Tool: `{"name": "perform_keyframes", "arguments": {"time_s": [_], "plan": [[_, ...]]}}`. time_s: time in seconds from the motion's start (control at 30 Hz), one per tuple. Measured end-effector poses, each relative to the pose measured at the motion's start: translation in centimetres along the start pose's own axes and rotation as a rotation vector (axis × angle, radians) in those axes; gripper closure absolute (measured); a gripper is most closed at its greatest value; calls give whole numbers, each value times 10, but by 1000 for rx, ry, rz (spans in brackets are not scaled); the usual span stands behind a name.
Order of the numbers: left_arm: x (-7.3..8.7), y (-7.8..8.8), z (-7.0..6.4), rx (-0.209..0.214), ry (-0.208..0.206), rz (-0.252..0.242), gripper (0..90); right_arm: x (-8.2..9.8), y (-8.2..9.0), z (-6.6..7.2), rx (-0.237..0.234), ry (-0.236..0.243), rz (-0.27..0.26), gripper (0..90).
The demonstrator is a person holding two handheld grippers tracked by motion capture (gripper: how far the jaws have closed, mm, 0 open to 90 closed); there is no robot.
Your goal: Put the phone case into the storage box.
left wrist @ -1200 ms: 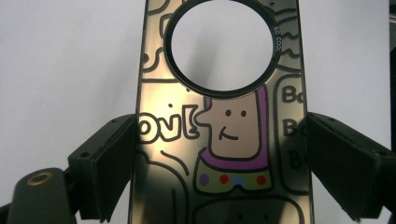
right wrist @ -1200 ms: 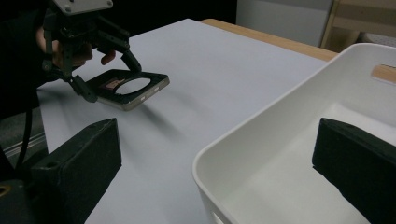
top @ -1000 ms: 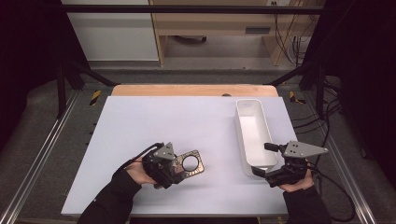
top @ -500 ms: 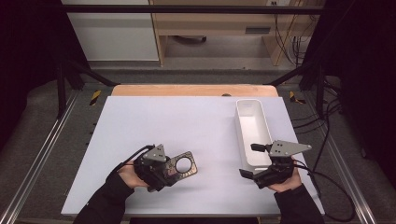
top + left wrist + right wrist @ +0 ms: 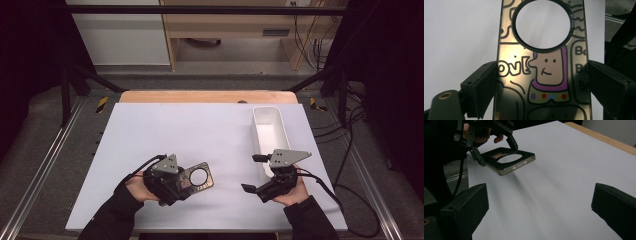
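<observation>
A white-topped counter (image 5: 200,130) fills the scene, with dark floor and shelving beyond it, and down at the near-left lies the piece in play: a phone case (image 5: 197,178) with a big round camera cut-out and a cartoon figure printed on its glossy back. The left tongs (image 5: 181,184) have it pinched across its width, a jaw flat against each long edge, as the left gripper view makes plain; from the right gripper view the case looks lifted a little off the sheet, its free end casting a soft shadow on the counter. Now the change: a second ago the right tongs (image 5: 254,173) were hard up against the near end of the white tray (image 5: 270,131) at the counter's right; they have since slid inward, off the tray and toward the middle, while the left hand has barely shifted and its grip is the same. I'd read that as the right hand coming over to help with the case, perhaps to take its free end. The right tongs are spread wide with nothing between them, and in their own camera the case sits ahead and up to the left, still well apart from the jaws. The tray stands bare on the far-right side, away from both hands.
</observation>
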State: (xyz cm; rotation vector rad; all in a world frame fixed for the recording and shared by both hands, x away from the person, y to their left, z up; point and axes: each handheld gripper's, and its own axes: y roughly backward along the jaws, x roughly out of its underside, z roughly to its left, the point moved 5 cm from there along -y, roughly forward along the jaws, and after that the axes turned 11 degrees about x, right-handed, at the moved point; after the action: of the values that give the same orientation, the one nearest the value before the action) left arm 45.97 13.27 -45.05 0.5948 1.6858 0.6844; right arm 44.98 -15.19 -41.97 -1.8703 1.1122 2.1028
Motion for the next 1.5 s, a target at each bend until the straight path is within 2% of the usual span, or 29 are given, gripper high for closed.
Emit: {"name": "perform_keyframes", "arguments": {"time_s": [0.3,0.77,1.0,1.23,1.5], "plan": [[-11,-3,-1,16,-18,-5,115,-3,-13,6,-35,22,20,15],[-29,-12,-4,50,-51,14,115,-3,-24,11,-76,20,27,15],[-37,-16,-5,65,-60,19,115,-7,-30,16,-105,58,39,17],[-44,-18,-8,82,-85,26,115,-6,-36,18,-130,61,46,17],[-51,-22,-11,95,-107,24,115,-7,-40,22,-152,86,59,16]]}}
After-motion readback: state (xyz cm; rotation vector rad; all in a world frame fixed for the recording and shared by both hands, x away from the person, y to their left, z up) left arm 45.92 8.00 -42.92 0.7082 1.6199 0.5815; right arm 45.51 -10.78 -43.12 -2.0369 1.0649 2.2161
